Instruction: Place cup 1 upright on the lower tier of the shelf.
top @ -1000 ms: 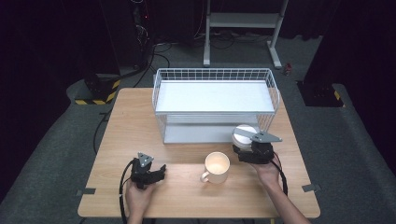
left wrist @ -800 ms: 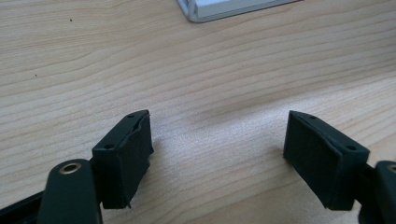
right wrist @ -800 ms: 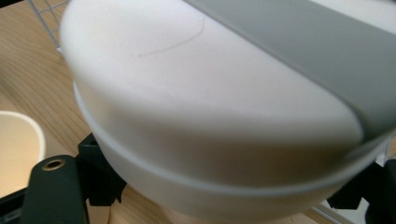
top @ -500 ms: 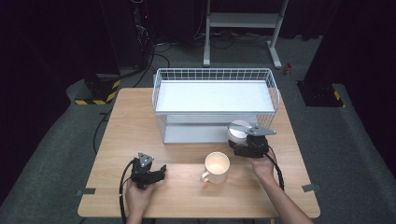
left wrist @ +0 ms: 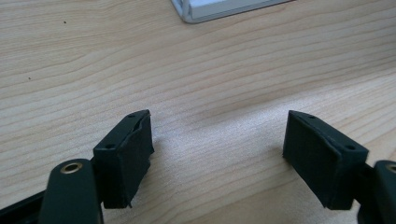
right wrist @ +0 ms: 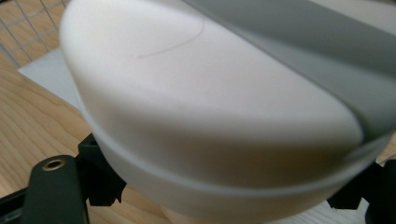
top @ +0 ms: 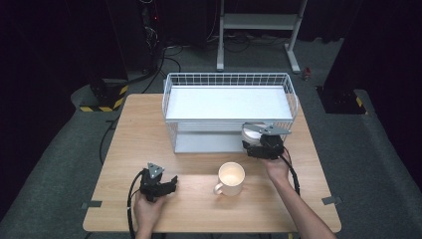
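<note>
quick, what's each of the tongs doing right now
Left tongs: open, nothing between the jaws.
Right tongs: closed on the white bowl.

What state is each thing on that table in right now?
White bowl: held in the right gripper, at the rack's lower shelf.
Mug: upright on the table, untouched.
Wire rack: standing, top shelf bare.
Left gripper: open, nothing between its jaws, low over the table.
</note>
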The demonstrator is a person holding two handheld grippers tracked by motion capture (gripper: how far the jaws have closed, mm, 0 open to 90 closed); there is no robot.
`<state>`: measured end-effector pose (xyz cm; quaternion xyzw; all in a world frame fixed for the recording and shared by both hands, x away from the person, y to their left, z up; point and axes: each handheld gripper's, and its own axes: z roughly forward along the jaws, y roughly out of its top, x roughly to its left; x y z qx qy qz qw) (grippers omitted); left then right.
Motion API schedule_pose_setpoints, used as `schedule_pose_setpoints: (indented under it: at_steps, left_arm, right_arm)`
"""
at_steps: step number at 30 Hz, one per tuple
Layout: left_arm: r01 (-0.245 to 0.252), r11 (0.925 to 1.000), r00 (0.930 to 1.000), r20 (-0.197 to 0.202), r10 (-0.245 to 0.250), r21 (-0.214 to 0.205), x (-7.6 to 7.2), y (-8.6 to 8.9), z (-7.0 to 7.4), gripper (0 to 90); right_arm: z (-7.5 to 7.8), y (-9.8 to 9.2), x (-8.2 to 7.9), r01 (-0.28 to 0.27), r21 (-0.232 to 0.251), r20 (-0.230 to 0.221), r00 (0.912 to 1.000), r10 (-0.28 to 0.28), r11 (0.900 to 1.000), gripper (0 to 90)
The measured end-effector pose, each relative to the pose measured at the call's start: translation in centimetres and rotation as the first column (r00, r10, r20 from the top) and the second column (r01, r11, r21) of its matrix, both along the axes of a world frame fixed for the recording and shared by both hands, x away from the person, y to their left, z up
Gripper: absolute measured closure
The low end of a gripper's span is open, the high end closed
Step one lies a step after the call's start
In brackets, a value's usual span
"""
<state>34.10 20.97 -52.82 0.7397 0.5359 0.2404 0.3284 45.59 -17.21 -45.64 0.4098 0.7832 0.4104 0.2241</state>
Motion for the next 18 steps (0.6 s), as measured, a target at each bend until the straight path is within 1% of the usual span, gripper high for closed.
schedule_pose_setpoints:
  at_steps: [1, 2, 3, 5, 7, 9, 10, 11, 12, 13, 14, 16, 18]
  left_arm:
    - [0.0, 1.0, 1.0, 0.0, 0.0, 0.0, 0.0, 0.0, 0.0, 24.3]
    - [-0.003, 1.0, 1.0, 0.002, 0.003, -0.004, 0.0, 0.0, 0.0, 24.3]
    - [-0.001, 1.0, 1.0, 0.003, 0.001, -0.002, 0.0, 0.0, 0.0, 24.3]
    - [-0.003, 1.0, 1.0, 0.004, 0.003, -0.004, 0.1, 0.0, 0.0, 24.2]
    - [-0.002, 1.0, 1.0, 0.003, 0.002, -0.003, 0.1, 0.0, 0.0, 24.3]
    - [-0.002, 1.0, 1.0, 0.005, 0.002, -0.004, 0.1, 0.0, 0.0, 24.2]
    - [-0.002, 1.0, 1.0, 0.005, 0.002, -0.004, 0.1, 0.0, 0.0, 24.3]
    - [0.002, 1.0, 1.0, 0.003, -0.002, -0.004, 0.1, 0.0, 0.0, 24.3]
    - [0.001, 1.0, 1.0, 0.005, -0.001, -0.004, 0.1, 0.0, 0.0, 24.2]
    - [0.001, 1.0, 1.0, 0.005, -0.001, -0.004, 0.1, 0.0, 0.0, 24.2]
    - [0.002, 1.0, 1.0, 0.006, -0.002, -0.003, 0.1, 0.0, 0.0, 24.2]
    - [0.002, 1.0, 1.0, 0.006, -0.002, -0.003, 0.2, 0.0, 0.0, 24.2]
    - [0.001, 1.0, 1.0, 0.005, -0.001, -0.004, 0.1, 0.0, 0.0, 24.3]
  right_arm:
    - [-0.2, 0.2, 0.0, 0.006, -0.011, -0.002, 1.0, -0.006, 0.9999, 18.7]
    - [-0.4, 0.3, 0.1, 0.007, -0.011, -0.004, 1.0, -0.007, 0.9999, 18.7]
    - [-0.5, 0.4, 0.4, 0.001, -0.019, 0.0, 1.0, -0.001, 0.9998, 18.8]
    - [-0.8, 0.6, 0.8, 0.007, -0.03, -0.002, 1.0, -0.007, 0.9995, 18.7]
    - [-1.0, 0.8, 1.1, 0.012, -0.029, -0.003, 0.9999, -0.012, 0.9995, 18.7]
    - [-1.3, 1.0, 1.5, 0.015, -0.014, -0.012, 0.9998, -0.015, 0.9998, 18.8]
    - [-1.3, 1.0, 1.5, 0.015, -0.014, -0.012, 0.9998, -0.015, 0.9998, 18.8]
    - [-1.7, 1.1, 1.9, 0.03, -0.022, -0.023, 0.9993, -0.03, 0.9993, 18.8]
    - [-1.9, 1.1, 2.3, 0.033, -0.025, -0.033, 0.9989, -0.034, 0.9991, 18.7]
    - [-1.9, 1.1, 2.4, 0.037, -0.014, -0.034, 0.9987, -0.037, 0.9992, 18.7]
    - [-1.9, 1.1, 2.6, 0.046, -0.016, -0.039, 0.9982, -0.046, 0.9988, 18.8]
    - [-1.8, 1.1, 2.9, 0.047, -0.028, -0.028, 0.9984, -0.048, 0.9985, 18.7]
    - [-2.0, 1.1, 3.0, 0.039, -0.03, -0.019, 0.999, -0.039, 0.9988, 18.7]
